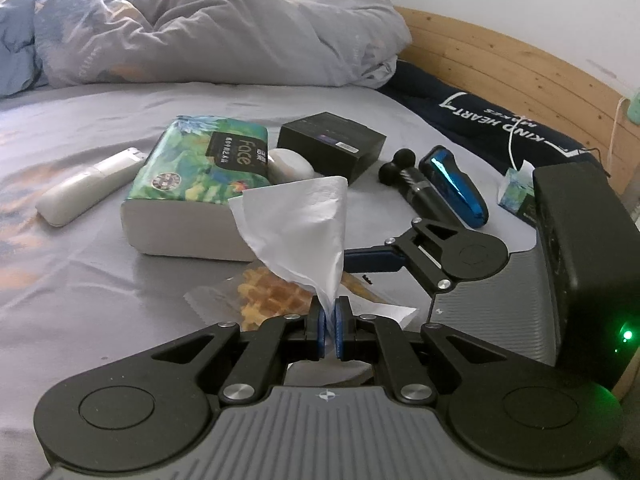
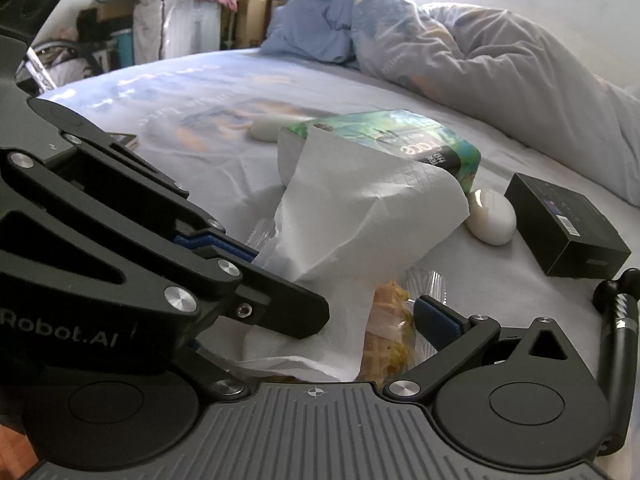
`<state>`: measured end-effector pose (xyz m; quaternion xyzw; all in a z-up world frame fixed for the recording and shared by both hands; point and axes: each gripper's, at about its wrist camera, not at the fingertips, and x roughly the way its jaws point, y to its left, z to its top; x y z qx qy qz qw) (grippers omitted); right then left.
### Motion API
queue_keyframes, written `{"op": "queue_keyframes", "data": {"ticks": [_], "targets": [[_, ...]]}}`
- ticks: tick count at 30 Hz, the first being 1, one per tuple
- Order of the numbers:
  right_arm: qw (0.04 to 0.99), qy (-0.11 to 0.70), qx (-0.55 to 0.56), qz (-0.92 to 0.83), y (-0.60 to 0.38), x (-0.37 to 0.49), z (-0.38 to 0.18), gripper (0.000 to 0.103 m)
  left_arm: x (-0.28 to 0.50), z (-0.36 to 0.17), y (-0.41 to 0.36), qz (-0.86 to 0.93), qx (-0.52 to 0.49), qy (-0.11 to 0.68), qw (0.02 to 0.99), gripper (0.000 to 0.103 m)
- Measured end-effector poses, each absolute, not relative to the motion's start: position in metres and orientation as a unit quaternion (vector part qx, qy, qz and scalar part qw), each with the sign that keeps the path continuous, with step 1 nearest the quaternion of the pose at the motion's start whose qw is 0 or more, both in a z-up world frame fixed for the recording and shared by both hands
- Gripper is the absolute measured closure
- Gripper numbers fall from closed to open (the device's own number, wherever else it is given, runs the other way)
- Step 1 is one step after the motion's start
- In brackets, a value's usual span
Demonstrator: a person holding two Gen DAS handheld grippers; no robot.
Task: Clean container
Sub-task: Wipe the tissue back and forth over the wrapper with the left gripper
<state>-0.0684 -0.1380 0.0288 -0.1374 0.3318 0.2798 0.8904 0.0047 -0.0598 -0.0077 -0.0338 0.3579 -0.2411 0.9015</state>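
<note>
The left gripper (image 1: 330, 316), black-linked with blue pads, points downward with its jaws pinched shut on a white tissue sheet (image 1: 296, 228), while the matching right gripper (image 1: 360, 262) reaches in beside it, jaws spread apart.

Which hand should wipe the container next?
Left, probably. Its tongs are shut on the tissue just above the clear container. The right tongs look open, holding nothing.
</note>
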Motion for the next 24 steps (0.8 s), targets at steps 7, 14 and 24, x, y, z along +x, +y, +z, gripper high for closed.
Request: {"op": "queue_keyframes", "data": {"ticks": [7, 14, 24], "targets": [[0.89, 0.332, -0.137, 0.28, -0.14, -0.068, 0.029, 0.0, 0.007, -0.009, -0.061, -0.243, -0.038, 0.359, 0.9, 0.094], [0.89, 0.332, -0.137, 0.28, -0.142, -0.068, 0.029, 0.0, 0.008, -0.01, -0.061, -0.238, -0.04, 0.356, 0.903, 0.094], [0.89, 0.333, -0.137, 0.28, -0.145, -0.068, 0.029, 0.0, 0.011, -0.006, -0.05, -0.214, -0.041, 0.355, 0.909, 0.094]]}}
